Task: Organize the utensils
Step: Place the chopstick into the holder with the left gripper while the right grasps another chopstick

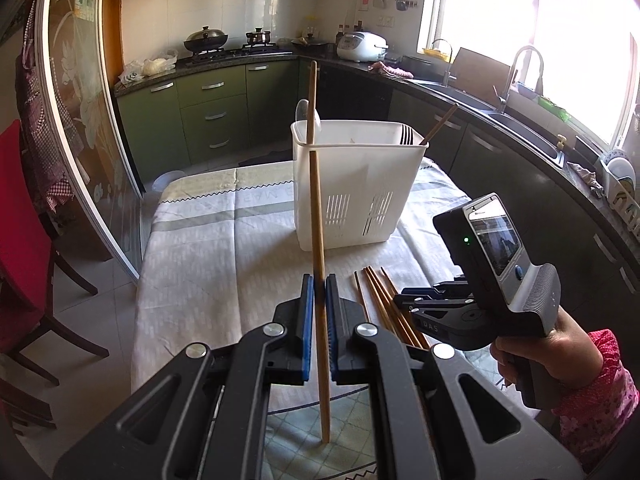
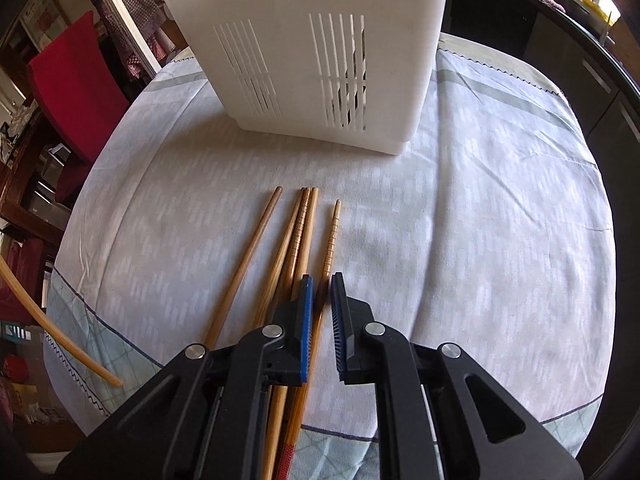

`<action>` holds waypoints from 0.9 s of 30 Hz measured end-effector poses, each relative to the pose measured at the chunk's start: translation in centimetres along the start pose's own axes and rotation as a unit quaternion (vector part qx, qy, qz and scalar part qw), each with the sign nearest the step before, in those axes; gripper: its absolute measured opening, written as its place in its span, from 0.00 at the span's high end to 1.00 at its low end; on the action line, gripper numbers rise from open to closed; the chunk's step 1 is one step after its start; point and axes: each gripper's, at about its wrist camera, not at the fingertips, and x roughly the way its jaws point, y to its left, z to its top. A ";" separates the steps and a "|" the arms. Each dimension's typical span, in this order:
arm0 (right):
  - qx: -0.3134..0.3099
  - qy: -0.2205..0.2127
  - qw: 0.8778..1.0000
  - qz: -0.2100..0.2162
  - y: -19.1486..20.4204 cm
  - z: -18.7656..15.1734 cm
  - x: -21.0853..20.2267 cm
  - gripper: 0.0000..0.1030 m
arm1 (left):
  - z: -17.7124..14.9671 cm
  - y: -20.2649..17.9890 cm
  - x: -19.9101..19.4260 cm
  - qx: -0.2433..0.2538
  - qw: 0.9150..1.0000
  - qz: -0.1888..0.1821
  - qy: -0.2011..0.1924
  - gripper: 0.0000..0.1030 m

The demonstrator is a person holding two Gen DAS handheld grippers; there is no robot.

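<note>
My left gripper (image 1: 319,280) is shut on a wooden chopstick (image 1: 317,216), held upright above the table in front of the white utensil basket (image 1: 356,184). The basket holds another chopstick (image 1: 311,104), a spoon (image 1: 303,110), forks (image 1: 406,135) and a leaning chopstick (image 1: 440,124). Several wooden chopsticks (image 2: 298,236) lie on the tablecloth in front of the basket (image 2: 316,48). My right gripper (image 2: 322,280) hovers low over them with its jaws slightly apart around the rightmost chopstick (image 2: 331,236); whether it grips is unclear. The held chopstick's end shows at the left in the right wrist view (image 2: 52,328).
The table carries a pale patterned cloth (image 1: 208,248). A red chair (image 1: 20,240) stands at the left. Dark kitchen counters with a sink and tap (image 1: 516,80) run along the right, and green cabinets (image 1: 212,116) stand behind the table.
</note>
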 end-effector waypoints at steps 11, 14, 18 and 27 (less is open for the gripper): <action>0.010 -0.090 0.995 0.039 0.1 -0.5 -6.4 0.93 | 0.4 0.0 -1.6 0.002 1.000 -0.001 -0.020 0.96; 0.006 -0.126 0.991 0.049 0.2 -1.2 -9.5 0.93 | 0.5 0.0 -2.1 0.003 1.000 -0.002 -0.026 0.96; -0.003 -0.153 0.987 0.054 0.7 -2.3 -12.3 0.93 | 0.6 -0.1 -2.0 0.009 1.000 0.001 -0.022 0.96; -0.010 -0.173 0.983 0.058 -0.7 -5.1 -16.0 0.94 | 1.3 2.2 8.4 -0.040 0.992 0.013 0.115 0.67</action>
